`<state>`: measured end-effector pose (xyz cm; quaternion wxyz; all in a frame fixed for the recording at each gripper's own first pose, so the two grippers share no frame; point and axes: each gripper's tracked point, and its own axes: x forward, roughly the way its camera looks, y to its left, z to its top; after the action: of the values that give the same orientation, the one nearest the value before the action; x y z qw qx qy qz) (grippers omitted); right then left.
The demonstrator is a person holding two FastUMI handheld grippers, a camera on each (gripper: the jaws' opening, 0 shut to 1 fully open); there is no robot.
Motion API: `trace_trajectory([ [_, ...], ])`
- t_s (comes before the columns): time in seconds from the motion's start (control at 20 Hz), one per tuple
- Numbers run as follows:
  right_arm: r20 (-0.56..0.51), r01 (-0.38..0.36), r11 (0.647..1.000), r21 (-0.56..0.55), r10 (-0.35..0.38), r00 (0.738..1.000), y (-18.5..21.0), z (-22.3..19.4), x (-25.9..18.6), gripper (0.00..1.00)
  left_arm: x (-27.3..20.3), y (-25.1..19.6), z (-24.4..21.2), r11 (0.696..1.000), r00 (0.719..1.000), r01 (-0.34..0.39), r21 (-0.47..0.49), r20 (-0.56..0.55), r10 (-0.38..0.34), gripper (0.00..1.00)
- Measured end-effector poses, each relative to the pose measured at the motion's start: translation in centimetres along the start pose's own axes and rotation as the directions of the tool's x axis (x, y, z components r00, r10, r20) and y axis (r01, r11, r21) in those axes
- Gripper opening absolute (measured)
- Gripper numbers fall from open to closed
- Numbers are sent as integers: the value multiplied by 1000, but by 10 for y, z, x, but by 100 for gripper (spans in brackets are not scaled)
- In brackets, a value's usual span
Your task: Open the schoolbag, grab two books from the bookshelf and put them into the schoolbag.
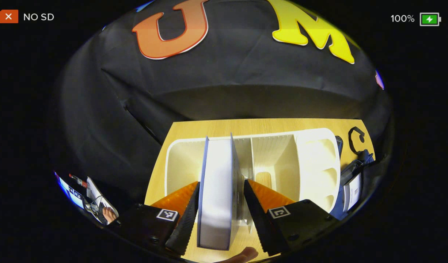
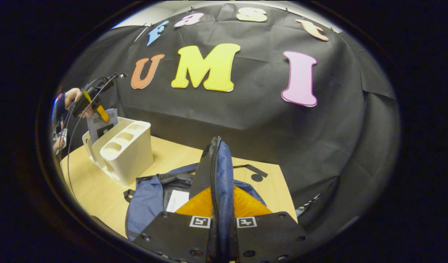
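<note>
A white book with blue covers [image 1: 216,190] stands upright in the white bookshelf [image 1: 319,164], and my left gripper [image 1: 222,182] is shut on it, one finger on each cover. In the right gripper view the same book [image 2: 101,126] sticks up out of the bookshelf [image 2: 125,149] with the left gripper [image 2: 94,104] and a hand above it. The blue schoolbag [image 2: 147,204] lies open on the wooden table [image 2: 173,153]. My right gripper [image 2: 218,219] is shut on the bag's zipper edge [image 2: 218,171] and holds it up. Something flat and white [image 2: 176,200] shows inside the bag.
The bookshelf's other compartments [image 1: 271,160] look empty. The schoolbag [image 1: 350,182] lies just right of the shelf, with a black strap [image 1: 355,138] on the table [image 1: 209,128]. A fingertip [image 1: 242,255] shows at the bottom edge. Black cloth walls close the table at the back.
</note>
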<state>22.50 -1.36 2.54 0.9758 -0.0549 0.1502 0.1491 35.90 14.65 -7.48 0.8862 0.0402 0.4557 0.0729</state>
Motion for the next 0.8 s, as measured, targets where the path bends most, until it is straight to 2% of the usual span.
trace_trajectory([
  [0.05, -2, -7, 1000, 5, 7, 1000, 1, -2, 1, 11, 2, 5, 1, 1000, 1000, -11, 4, 1, 11, 75],
  [0.2, -11, -16, 999, 30, 16, 1000, -2, -2, 0, 11, 4, 4, 2, 1000, 1000, 17, 19, -6, -17, 61],
  [0.3, -13, -16, 999, 42, 17, 1000, -4, -3, 1, 11, 0, -4, -1, 999, 998, 52, 2, -22, -52, 59],
  [0.35, -13, -14, 999, 47, 15, 1000, -5, -4, 0, 11, -4, -10, -4, 997, 997, 73, -12, -24, -73, 50],
  [0.45, -18, -10, 999, 49, 11, 1000, -8, -4, 0, 11, -14, -13, -13, 997, 996, 74, -18, -43, -75, 46],
  [0.8, -17, -10, 999, 30, 11, 1000, -3, -6, 4, 11, -58, -6, -47, 987, 994, 100, -125, -32, -105, 44],
])
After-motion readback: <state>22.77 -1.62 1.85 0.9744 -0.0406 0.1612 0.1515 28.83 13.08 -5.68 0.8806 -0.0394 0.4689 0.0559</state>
